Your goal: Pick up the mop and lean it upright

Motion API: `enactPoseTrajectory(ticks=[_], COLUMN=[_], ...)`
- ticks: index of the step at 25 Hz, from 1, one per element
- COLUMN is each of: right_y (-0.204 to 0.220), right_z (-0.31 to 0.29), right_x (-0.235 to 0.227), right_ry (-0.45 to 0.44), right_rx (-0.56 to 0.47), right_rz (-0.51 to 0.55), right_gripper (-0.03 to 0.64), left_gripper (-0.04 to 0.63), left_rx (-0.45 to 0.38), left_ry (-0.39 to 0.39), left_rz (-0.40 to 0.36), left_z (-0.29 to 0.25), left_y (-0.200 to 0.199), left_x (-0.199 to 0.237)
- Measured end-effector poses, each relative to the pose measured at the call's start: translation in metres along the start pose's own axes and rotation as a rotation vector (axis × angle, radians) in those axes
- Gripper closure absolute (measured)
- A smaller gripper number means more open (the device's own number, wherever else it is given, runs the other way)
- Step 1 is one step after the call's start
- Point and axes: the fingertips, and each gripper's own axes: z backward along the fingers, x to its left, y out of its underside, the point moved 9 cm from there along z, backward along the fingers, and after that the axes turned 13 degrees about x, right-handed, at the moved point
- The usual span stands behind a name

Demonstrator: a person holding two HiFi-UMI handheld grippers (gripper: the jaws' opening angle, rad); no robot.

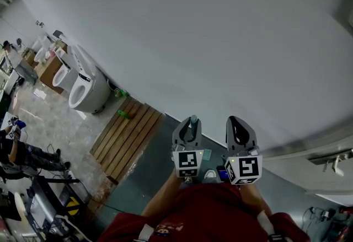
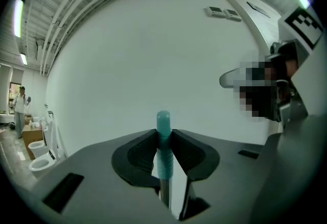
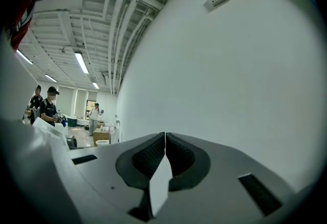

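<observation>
A broad white wall [image 1: 193, 26] filled the far side of the scene, with dark floor [image 1: 143, 180] running along its foot. On the left, a slatted wooden platform [image 1: 126, 139] lay on the floor against the wall, and beyond it, further left, stood two white toilets [image 1: 83, 89].

Both grippers were held near the person's body and pointed at the wall, side by side. The left gripper [image 2: 163, 139] was clamped on the mop handle [image 2: 163, 154]. Its pads pressed on the ribbed teal grip just below the rounded end cap, and the metal shaft ran down out of view beneath the jaws. The handle stood roughly upright, near the wall but apart from it. The mop head appeared in no view. The right gripper [image 3: 164, 142] had its jaws together with nothing between them.

Progress, as judged: the mop had been picked up and brought upright by its top end. Resting the handle against the wall and letting go of it were left to do.
</observation>
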Motion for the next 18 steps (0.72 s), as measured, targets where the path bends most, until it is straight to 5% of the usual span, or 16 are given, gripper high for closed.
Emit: enactPoseTrajectory(ticks=[18], right_y=[-0.004], right_z=[-0.006], right_x=[0.013], right_ry=[-0.026], right_rx=[-0.009], right_rz=[-0.001], right_gripper=[0.597], left_gripper=[0.491], left_rx=[-0.029], left_ry=[0.027], left_rz=[-0.002], left_z=[0.029], left_y=[-0.006], left_x=[0.012])
